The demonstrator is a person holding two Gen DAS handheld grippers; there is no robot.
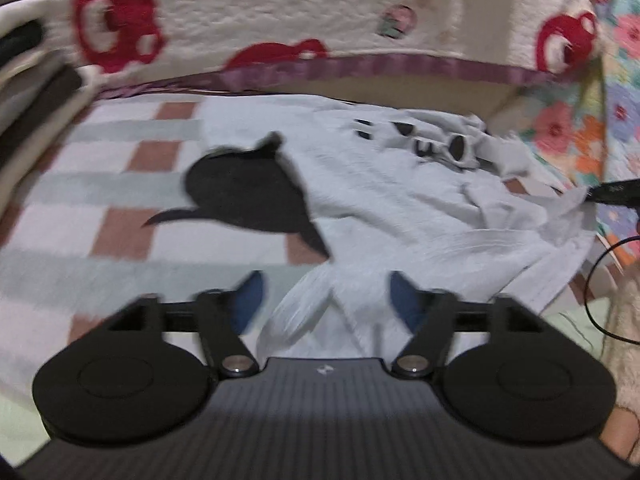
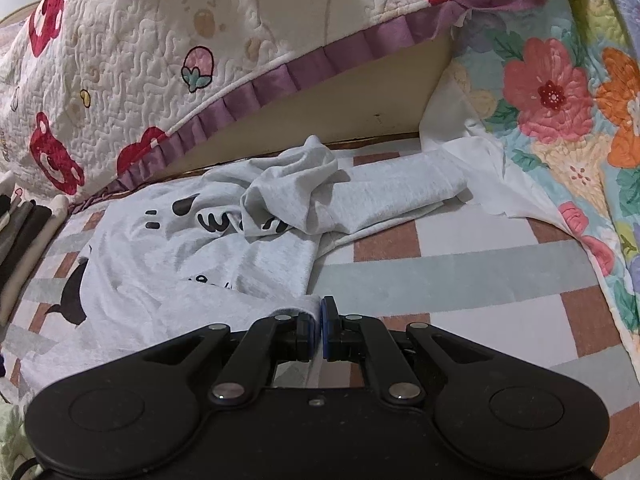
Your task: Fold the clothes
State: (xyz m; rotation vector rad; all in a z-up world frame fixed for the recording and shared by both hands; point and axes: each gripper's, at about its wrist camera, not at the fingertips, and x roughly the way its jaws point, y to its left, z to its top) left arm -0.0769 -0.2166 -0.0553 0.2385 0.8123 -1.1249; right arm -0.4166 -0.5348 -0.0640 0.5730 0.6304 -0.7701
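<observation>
The right gripper [image 2: 317,330] is pinched on the grey shirt [image 2: 208,264] hem; the left gripper [image 1: 326,300] is spread wide over bunched cloth; soft, limp fabric, best taken at edges.

Left gripper [image 1: 326,300] spread wide, blue pads [image 1: 250,298] well apart and low over pale cloth bunched between them — right gripper [image 2: 317,322] drawn closed, blue pads [image 2: 329,320] almost touching, nipping a thin edge of cloth, linkage arms folded inward.
</observation>
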